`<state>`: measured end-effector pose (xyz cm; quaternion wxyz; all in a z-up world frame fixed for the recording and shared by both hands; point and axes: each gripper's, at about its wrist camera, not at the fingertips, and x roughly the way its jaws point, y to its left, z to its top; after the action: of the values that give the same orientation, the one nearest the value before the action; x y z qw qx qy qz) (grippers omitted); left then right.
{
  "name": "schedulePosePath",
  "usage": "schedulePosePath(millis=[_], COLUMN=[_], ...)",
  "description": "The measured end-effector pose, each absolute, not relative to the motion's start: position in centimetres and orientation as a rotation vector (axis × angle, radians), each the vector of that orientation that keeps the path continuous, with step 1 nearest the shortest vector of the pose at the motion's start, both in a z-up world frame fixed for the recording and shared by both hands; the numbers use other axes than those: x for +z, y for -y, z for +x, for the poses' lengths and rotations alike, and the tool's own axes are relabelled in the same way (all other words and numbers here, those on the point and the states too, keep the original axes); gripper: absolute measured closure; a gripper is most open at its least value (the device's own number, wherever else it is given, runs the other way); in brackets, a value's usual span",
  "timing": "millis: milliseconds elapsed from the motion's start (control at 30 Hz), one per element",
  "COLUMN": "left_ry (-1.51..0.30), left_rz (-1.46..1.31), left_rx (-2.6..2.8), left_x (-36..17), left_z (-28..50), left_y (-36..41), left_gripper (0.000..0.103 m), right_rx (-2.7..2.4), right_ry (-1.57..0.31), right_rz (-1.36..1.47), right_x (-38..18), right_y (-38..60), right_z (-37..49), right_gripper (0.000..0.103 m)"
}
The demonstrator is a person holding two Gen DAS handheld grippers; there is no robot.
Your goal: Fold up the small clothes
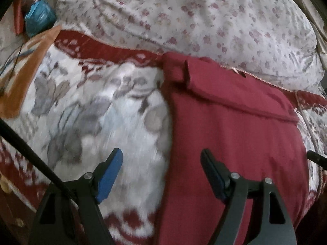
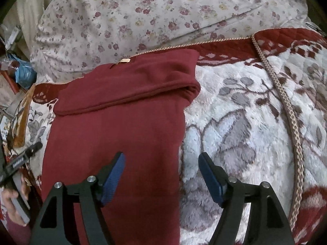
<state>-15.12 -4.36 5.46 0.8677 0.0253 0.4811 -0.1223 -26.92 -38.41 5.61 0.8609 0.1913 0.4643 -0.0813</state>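
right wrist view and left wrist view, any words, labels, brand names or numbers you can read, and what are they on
No text can be read in either view.
Small tan tag at the far edge of the dark red garment: no lettering can be made out.
White marking on the other gripper's black body at the left edge of the right wrist view: too small and blurred to read.

You are working in soft, rather dim indoor light with no hard shadows or glare, and it seems to come from the upper left, where a bright patch shows at the edge of the right wrist view, though you cannot be sure. Your left wrist view is smeared by motion blur, worst across the plush blanket (image 1: 114, 110), while the right wrist view is sharper. Both views bow strongly outward and fall to black at the corners.
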Motion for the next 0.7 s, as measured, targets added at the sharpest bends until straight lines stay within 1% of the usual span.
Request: schedulePosePath(millis=[167,333,700], left_ry=[-1.032,-1.034,-1.049], left_rz=[0.08,0.056,0.086], left_rx=[-0.23,-0.219,-0.231], left_x=[4.7,4.9,4.8], left_z=[-17.1,-18.5,-19.9], left_y=[3.2,2.2,2.2], left_gripper=[0.025,0.025,0.025], right_rx=[-0.16,-0.157,-0.093], right_ry=[-1.005,-1.004,-1.038], right_rz=[0.367,0.419,0.381], right_x=[5.0,4.7,4.1], right_y=[37.4,38.0,36.2], right_z=[-28.0,-29.5,-31.8], right_gripper=[0.021,0.02,0.02])
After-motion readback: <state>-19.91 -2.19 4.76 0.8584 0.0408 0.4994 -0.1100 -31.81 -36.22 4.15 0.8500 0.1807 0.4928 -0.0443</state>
